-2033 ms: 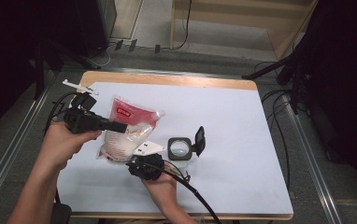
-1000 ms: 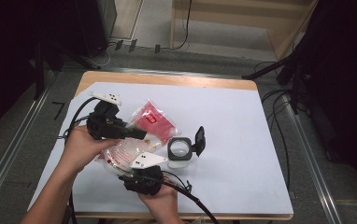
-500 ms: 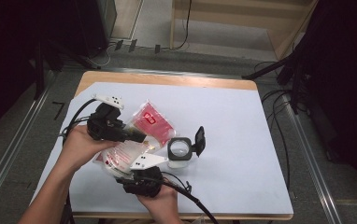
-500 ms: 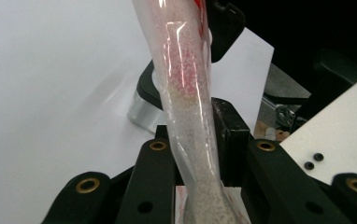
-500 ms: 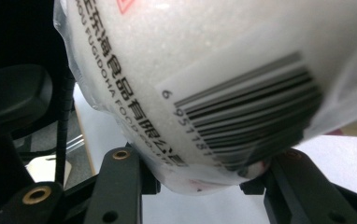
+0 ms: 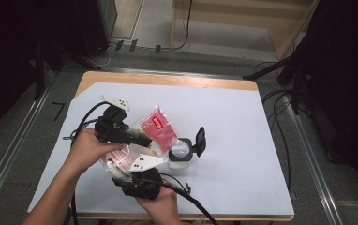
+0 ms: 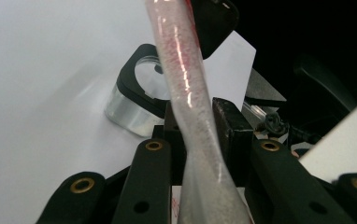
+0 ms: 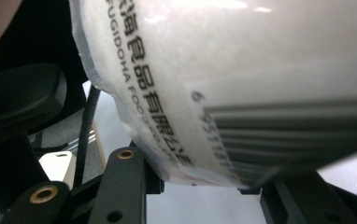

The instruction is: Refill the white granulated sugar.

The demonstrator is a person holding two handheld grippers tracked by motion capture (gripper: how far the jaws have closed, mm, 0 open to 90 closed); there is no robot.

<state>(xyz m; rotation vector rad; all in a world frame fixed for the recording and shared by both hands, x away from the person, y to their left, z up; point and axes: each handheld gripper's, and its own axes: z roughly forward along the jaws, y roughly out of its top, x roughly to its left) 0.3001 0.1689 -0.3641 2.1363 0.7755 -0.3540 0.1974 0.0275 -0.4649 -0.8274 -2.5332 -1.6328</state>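
Bag (image 6: pixel 156 125) of grains clenched by both grippers, left (image 7: pixel 197 126) and right (image 8: pixel 200 179), tipped toward open jar (image 6: pixel 181 151); next, steadier tilt over its mouth.

My table (image 6: pixel 242 140), white-topped with a wooden rim along its far edge, fills frame centre. Grey floor (image 6: pixel 32 122) at left. Wooden furniture (image 6: pixel 242 18) top centre; loose cables (image 6: pixel 280 103) at right.
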